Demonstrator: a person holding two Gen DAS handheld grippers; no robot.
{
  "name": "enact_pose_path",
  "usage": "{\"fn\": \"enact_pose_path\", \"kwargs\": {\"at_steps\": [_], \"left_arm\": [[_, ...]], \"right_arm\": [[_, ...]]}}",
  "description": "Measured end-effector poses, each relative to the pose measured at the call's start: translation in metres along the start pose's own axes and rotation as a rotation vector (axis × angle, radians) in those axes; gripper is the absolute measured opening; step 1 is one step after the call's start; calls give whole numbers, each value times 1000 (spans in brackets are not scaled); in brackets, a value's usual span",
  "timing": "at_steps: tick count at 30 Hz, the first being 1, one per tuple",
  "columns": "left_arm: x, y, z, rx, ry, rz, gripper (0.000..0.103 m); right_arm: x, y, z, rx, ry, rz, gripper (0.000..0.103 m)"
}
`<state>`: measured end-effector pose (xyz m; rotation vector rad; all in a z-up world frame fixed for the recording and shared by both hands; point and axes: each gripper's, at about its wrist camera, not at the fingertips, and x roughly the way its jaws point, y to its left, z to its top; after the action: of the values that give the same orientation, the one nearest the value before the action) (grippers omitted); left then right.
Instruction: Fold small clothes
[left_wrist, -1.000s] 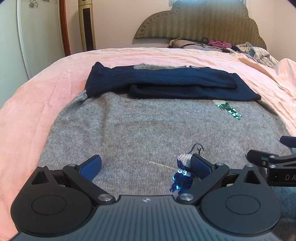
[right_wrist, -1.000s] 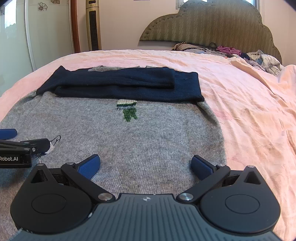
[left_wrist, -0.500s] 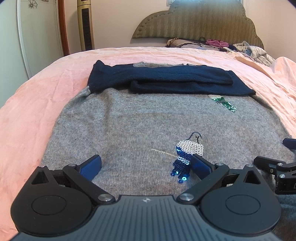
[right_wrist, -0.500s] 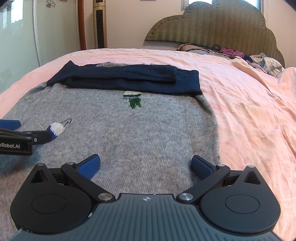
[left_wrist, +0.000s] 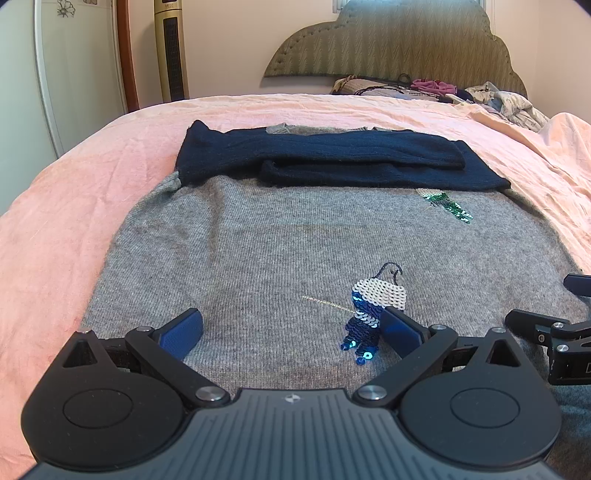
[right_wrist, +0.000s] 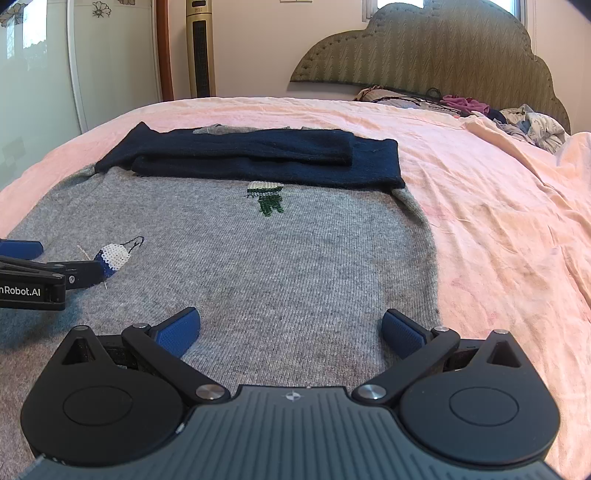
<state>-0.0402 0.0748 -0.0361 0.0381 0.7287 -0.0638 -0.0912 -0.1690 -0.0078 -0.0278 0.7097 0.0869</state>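
On the pink bed (left_wrist: 110, 155) my left gripper (left_wrist: 291, 332) and right gripper (right_wrist: 291, 330) hover spread over the near hem of the grey sweater (right_wrist: 295, 258), navy sleeves (right_wrist: 258, 155) folded across its far end, so I judge the bottom-up fold next, minding the sequin patch (left_wrist: 371, 310) beside my left finger.

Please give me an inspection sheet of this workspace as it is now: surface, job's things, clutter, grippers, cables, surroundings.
Surface: pink bedsheet, wrinkled.
Job's things: grey knit sweater spread flat, navy sleeves folded across its top; blue sequin patch and green sequin patch on it.
Clutter: heap of clothes at the headboard.
Grippers: left gripper and right gripper both open, low over the hem.
Cables: nothing seen.
Surroundings: quilted olive headboard, gold tower fan.
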Motion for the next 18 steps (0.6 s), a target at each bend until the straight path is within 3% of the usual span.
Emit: {"fn": "enact_pose_path", "kwargs": {"at_steps": [8,18], "left_arm": [[-1,-1,0,2,-3,4,103],[-4,-1,-1,4,3,11,103]], "right_arm": [[1,4,6,2,10,-33,103],[7,5,9,116,1,-67,103]]}}
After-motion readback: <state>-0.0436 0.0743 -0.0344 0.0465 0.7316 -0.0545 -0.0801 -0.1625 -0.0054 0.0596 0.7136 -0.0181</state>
